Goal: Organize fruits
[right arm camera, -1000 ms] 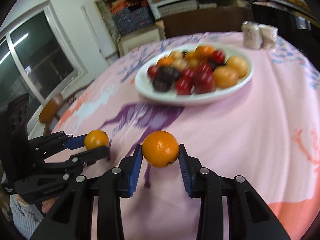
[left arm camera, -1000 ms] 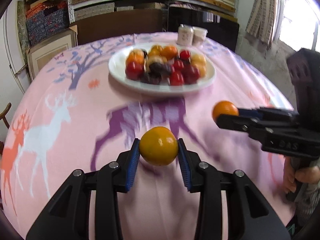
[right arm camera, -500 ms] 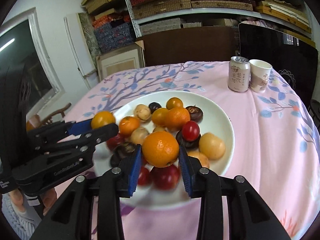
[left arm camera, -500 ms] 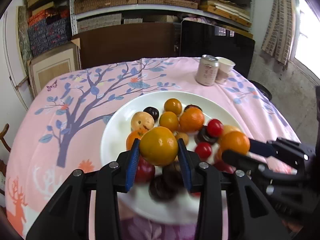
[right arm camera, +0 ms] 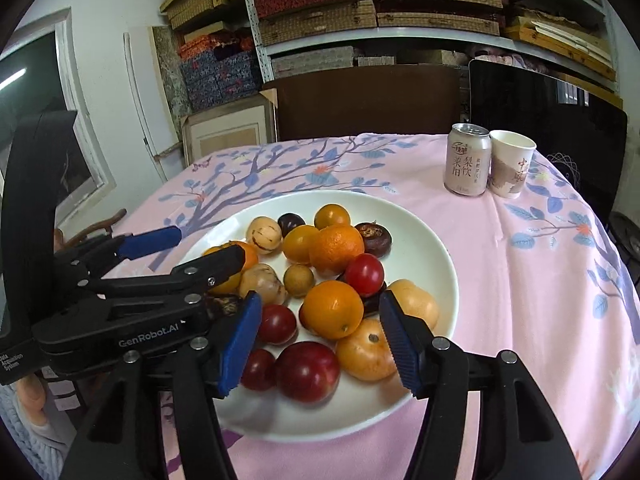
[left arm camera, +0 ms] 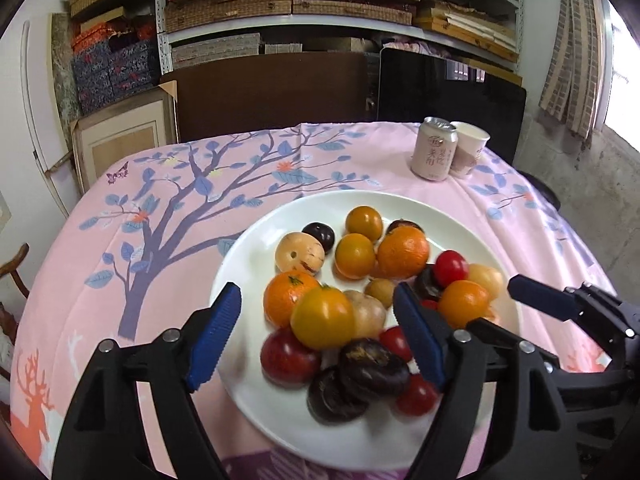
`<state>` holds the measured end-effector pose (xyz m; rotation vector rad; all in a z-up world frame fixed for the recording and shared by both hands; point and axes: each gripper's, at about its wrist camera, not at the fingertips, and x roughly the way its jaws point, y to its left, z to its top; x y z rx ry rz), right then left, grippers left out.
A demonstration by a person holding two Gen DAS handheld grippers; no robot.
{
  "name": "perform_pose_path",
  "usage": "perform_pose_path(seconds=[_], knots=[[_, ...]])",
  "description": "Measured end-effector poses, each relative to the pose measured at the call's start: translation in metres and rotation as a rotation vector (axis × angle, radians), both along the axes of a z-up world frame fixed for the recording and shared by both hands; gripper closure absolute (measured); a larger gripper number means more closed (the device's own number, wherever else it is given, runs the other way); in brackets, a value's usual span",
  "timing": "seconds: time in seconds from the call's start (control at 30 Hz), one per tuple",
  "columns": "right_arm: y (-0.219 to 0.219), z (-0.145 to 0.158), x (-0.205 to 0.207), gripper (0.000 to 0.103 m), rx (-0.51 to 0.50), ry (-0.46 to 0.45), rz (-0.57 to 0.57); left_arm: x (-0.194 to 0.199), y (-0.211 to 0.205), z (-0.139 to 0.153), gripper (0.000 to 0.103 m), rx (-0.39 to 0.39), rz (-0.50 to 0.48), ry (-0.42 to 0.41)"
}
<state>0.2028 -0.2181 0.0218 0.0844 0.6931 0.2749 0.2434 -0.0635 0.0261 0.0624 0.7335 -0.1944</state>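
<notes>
A white plate [left arm camera: 252,256] [right arm camera: 420,232] on the pink tablecloth holds a pile of oranges, red tomatoes, dark chestnut-like fruits and pale round ones. My left gripper [left arm camera: 320,332] hovers over the plate's near side, its jaws opening. A yellow-orange fruit [left arm camera: 322,317] lies on the pile between the blue pads [left arm camera: 216,328], touching neither. My right gripper [right arm camera: 320,328] is over the same plate, its jaws also opening around an orange [right arm camera: 332,309] that rests on the pile, clear of both pads. Each view shows the other gripper [left arm camera: 494,302] [right arm camera: 208,245] reaching in from the side.
A drink can [right arm camera: 467,160] and a paper cup [right arm camera: 512,164] stand at the table's far right. Behind the table are a brown board, a dark screen and shelves of boxes. A hand in a knitted sleeve [right arm camera: 28,404] holds the left gripper.
Both grippers carried their fruits from over the bare cloth forward to above the plate. Then both opened, and the two fruits now lie loose on the pile.
</notes>
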Motion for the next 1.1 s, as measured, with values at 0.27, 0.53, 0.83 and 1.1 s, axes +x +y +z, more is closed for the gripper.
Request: perform_pose_path(seconds=[0.27, 0.53, 0.83, 1.1], knots=[[-0.006, 0.006, -0.050, 0.034, 0.030, -0.056, -0.028, -0.065, 0.004, 0.016, 0.007, 0.057, 0.038, -0.094], [-0.014, -0.006, -0.104, 0.003, 0.027, -0.067, -0.113, -0.131, 0.018, 0.012, 0.004, 0.040, 0.066, -0.080], [0.002, -0.012, -0.129, 0.003, -0.117, -0.096, -0.137, -0.157, 0.033, -0.001, 0.004, 0.005, 0.115, -0.025], [-0.002, -0.012, -0.127, 0.003, -0.105, -0.081, -0.144, -0.160, 0.030, 0.000, 0.004, 0.022, 0.108, -0.039]])
